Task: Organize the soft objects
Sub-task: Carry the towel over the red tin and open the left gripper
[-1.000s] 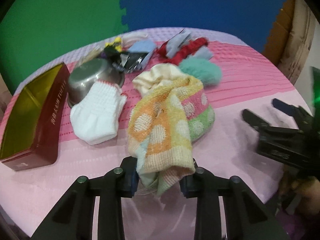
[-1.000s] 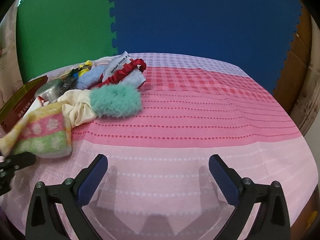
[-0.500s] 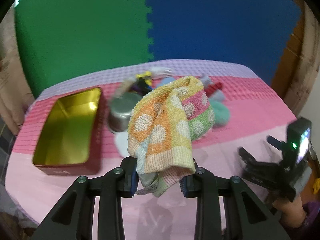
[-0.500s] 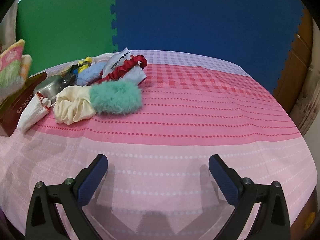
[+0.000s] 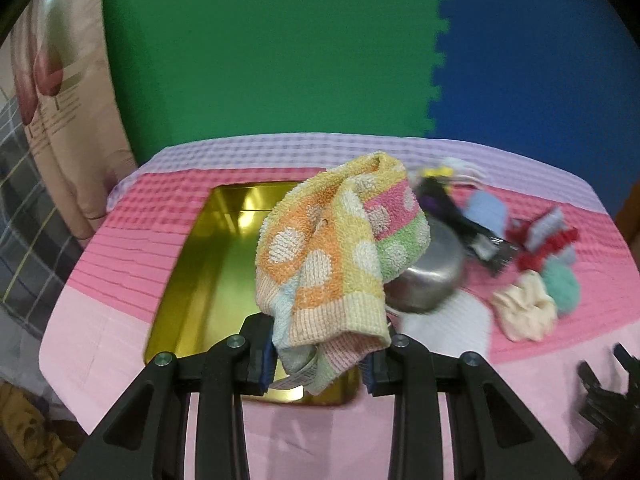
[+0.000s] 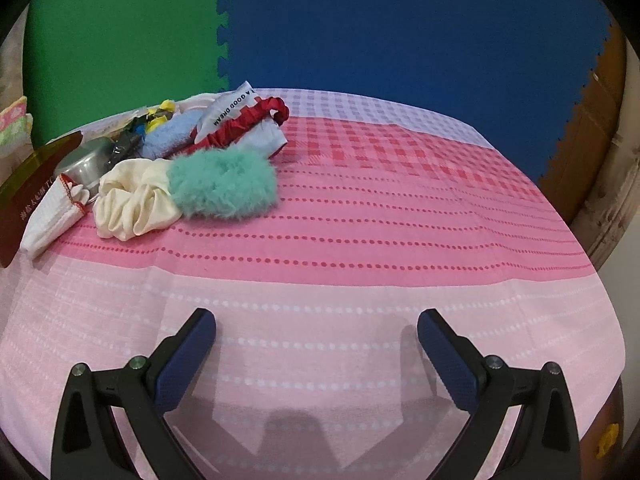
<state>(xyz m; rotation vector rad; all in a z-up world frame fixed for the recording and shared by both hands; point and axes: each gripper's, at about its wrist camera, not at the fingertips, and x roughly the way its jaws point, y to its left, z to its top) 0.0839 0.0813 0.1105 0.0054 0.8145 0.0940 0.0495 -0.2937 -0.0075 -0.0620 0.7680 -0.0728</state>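
Your left gripper [image 5: 318, 360] is closed on the polka-dot towel [image 5: 340, 256], which it holds by one bunched end. The rest of the towel, with orange, yellow, pink and green stripes and white dots, stands up in front of the camera, lifted off the table [image 5: 120, 320]. In the left wrist view the towel hangs over the near end of the open gold tin [image 5: 208, 264]; whether it touches the tin you cannot tell from here. The tin lies near the left edge of the table, its long side running away from you, and its inside is bare where it can be seen.

Just right of the tin is the steel bowl [image 5: 432, 280], partly hidden by the towel. In front of the bowl lies a white knitted cloth [image 6: 52, 216] with a red trim. Further right, toward the middle of the table, the cream scrunchie [image 6: 132, 200] and the fluffy teal scrunchie [image 6: 224, 184] lie touching each other. Behind them, near the far edge, is a small heap: a light blue cloth [image 6: 168, 138], a red scrunchie [image 6: 244, 124] across a white printed fabric [image 6: 228, 110], and some small dark and yellow items that are too blurred to name.

Your right gripper [image 6: 316, 344] has its tongs wide apart with nothing between them. It is low over the pale pink cloth near the front edge of the table, well apart from all the soft things.
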